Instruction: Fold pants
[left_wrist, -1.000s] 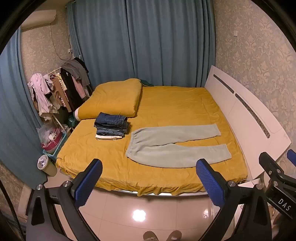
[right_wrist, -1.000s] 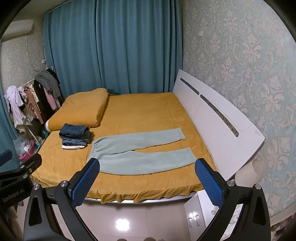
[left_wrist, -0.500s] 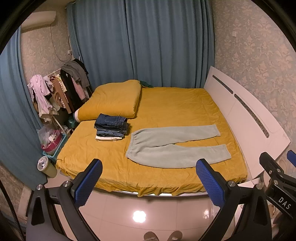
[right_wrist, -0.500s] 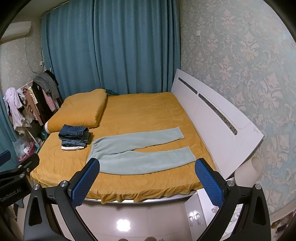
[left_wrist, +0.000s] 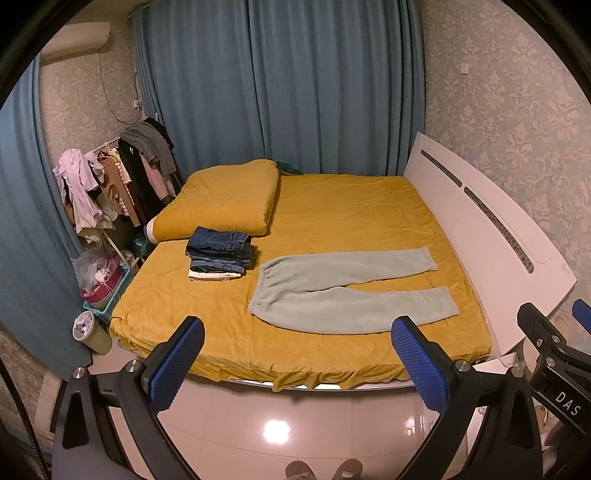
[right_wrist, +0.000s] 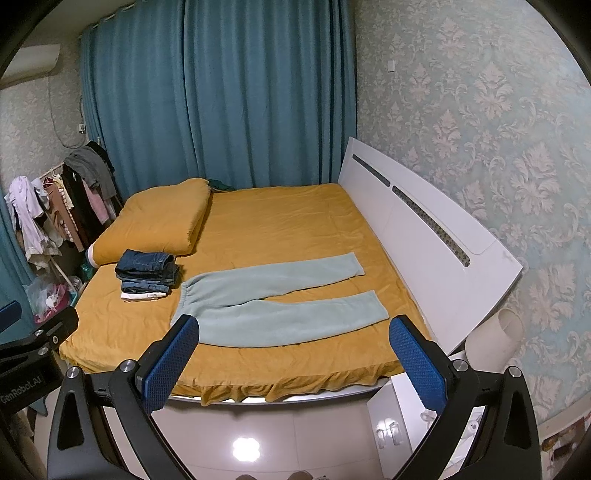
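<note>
A stack of folded jeans (left_wrist: 220, 254) sits on the yellow bed (left_wrist: 351, 206), near a folded yellow quilt (left_wrist: 225, 201); a clothes rack (left_wrist: 114, 181) stands far left.

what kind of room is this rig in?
A home bedroom, by the look of it: a bed with a mustard sheet and white headboard, a loaded clothes rack beside it, and full-length blue curtains. Light green pants lie flat on the bed.
</note>
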